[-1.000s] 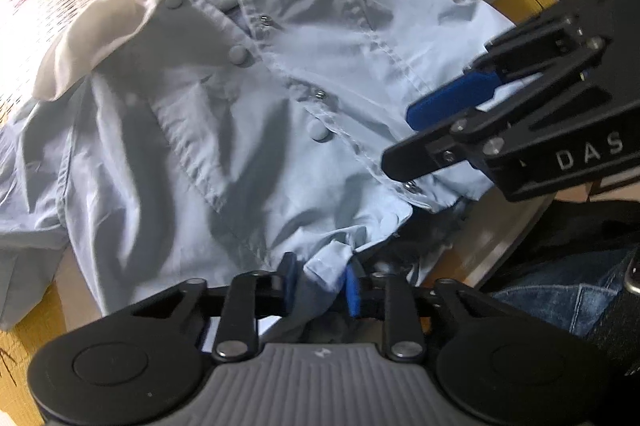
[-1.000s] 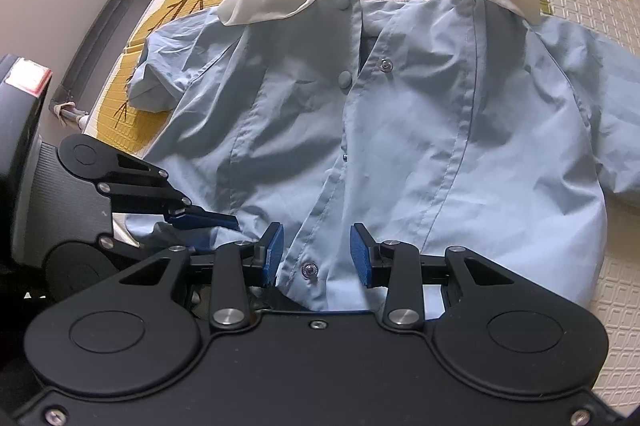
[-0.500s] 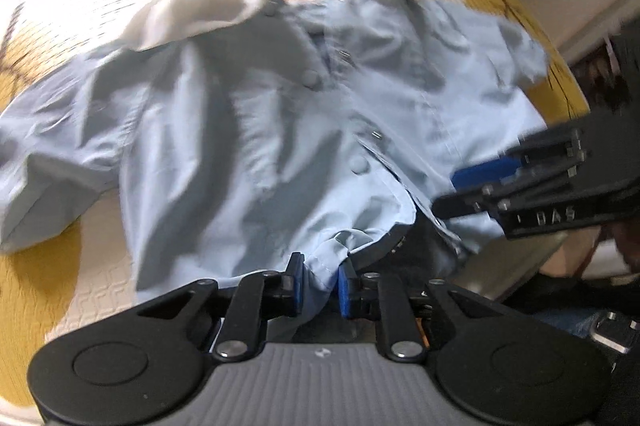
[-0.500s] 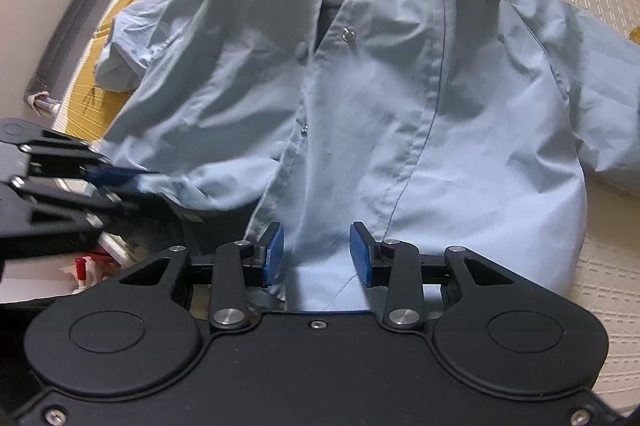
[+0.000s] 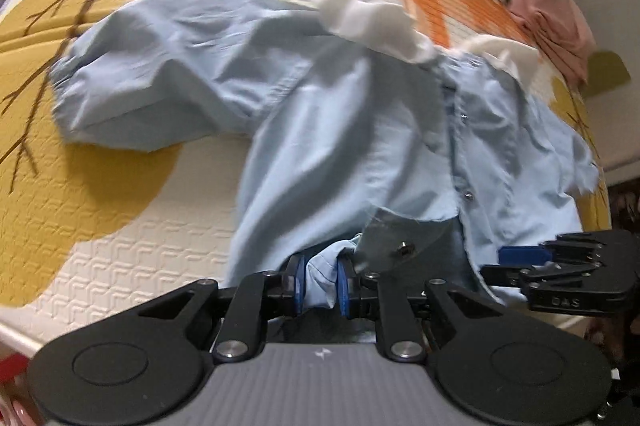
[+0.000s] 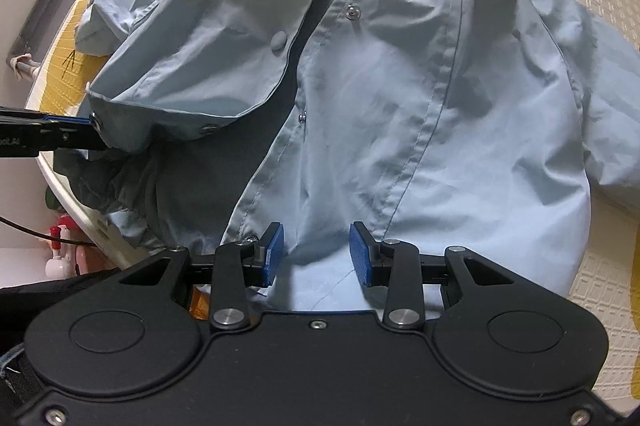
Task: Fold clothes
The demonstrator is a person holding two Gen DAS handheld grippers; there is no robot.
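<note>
My left gripper [image 5: 322, 284] pinched the shirt [image 5: 360, 145] hem at six o'clock to spread it flat; my right gripper [image 6: 316, 254] straddled the hem, pads apart.

Patterned play mat [image 5: 120, 246], pink cloth heap [image 5: 548, 13]
</note>
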